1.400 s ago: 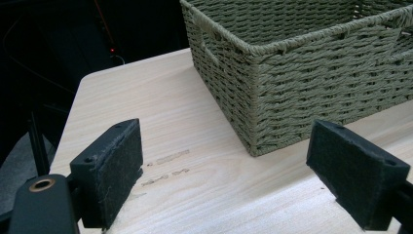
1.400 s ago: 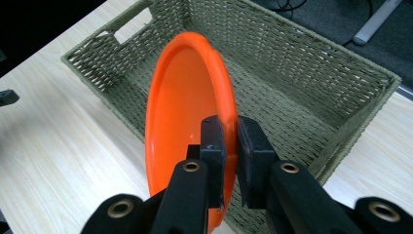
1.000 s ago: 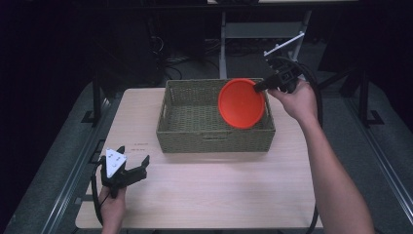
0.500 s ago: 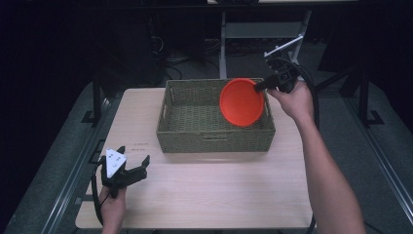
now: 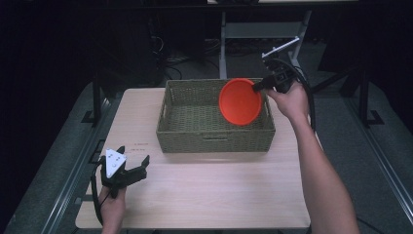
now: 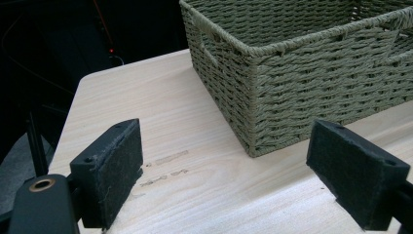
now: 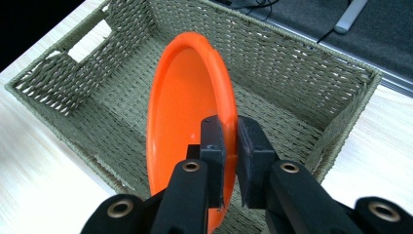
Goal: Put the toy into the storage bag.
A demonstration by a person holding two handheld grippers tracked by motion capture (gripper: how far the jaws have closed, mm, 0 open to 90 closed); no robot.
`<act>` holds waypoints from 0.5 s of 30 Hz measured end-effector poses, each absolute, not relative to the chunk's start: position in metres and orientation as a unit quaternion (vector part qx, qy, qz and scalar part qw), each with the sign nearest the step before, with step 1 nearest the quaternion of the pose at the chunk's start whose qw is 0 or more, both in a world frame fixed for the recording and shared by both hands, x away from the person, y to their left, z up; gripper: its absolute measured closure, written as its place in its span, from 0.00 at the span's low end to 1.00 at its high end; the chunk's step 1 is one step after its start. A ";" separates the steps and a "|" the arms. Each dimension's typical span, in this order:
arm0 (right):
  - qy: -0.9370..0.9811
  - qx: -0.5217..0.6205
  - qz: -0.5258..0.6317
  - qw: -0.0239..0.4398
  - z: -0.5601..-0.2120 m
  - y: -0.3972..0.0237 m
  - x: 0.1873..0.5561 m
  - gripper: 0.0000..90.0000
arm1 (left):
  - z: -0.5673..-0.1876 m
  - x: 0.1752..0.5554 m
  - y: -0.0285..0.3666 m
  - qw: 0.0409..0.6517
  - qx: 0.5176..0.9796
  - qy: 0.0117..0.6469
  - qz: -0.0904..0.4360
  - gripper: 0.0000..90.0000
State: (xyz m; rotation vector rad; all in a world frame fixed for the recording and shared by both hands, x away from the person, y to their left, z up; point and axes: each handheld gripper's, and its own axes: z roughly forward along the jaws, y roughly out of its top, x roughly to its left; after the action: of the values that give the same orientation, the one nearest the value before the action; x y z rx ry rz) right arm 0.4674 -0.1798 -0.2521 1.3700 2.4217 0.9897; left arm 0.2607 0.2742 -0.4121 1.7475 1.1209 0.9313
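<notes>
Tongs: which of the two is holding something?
The right tongs, shut on the rim of the orange plate over the woven basket. The left tongs sit open, empty.

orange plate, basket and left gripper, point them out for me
orange plate [image 5: 239, 101], high view, middle of its face
basket [image 5: 214, 142], high view, its near wall
left gripper [image 5: 132, 161], high view, between its open jaw tips

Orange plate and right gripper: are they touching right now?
Touching. In the right gripper view, the right gripper has its jaws clamped on the rim of the orange plate, one on each face, over the basket.
</notes>
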 end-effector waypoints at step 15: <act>0.812 0.474 0.328 0.091 -0.269 -0.179 0.476 0.91 | -0.413 0.261 0.273 0.423 0.696 0.445 0.373 0.14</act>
State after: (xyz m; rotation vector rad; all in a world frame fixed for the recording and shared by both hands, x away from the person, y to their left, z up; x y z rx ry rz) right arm 0.4757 -0.1792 -0.2692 1.4097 2.4135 0.9753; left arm 0.2611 0.2733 -0.4127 1.7420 1.1150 0.9328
